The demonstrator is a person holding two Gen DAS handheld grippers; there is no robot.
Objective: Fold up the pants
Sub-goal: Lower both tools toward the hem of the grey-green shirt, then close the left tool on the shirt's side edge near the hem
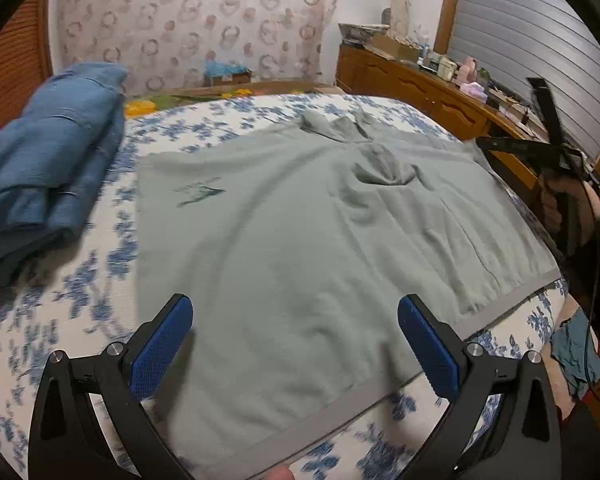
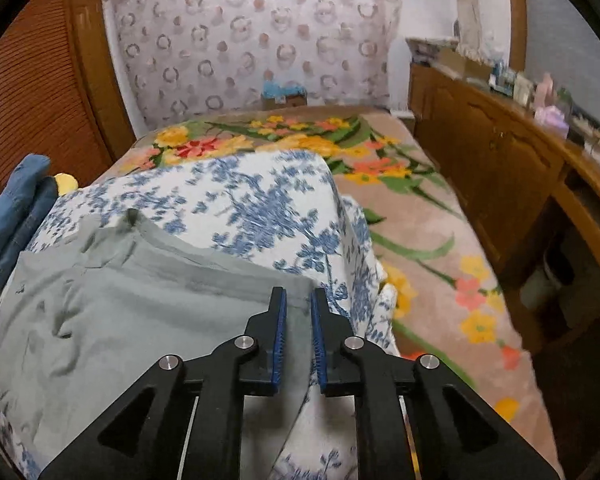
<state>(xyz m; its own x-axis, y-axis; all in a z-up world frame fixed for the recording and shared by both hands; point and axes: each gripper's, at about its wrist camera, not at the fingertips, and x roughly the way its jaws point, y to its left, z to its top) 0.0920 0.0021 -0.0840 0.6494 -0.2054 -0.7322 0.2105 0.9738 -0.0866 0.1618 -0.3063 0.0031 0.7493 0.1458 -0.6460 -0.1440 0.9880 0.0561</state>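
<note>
Grey-green pants [image 1: 280,220] lie spread flat on the bed, a grey band along their near edge. My left gripper [image 1: 295,304] hovers over that near edge with its blue pads [image 1: 162,344] wide apart and nothing between them. In the right wrist view the same pants [image 2: 120,308] lie to the left. My right gripper [image 2: 299,294] is nearly closed on their right-hand edge, and a strip of grey cloth runs between its pads. In the left wrist view the right gripper [image 1: 485,143] shows at the pants' far right corner, held by a hand.
Folded blue jeans [image 1: 52,152] are stacked on the left of the blue-flowered sheet [image 1: 60,320]. A wooden dresser [image 2: 480,160] with small items runs along the right of the bed. A floral blanket [image 2: 380,160] covers the far end. More clothes [image 1: 576,352] lie at the lower right.
</note>
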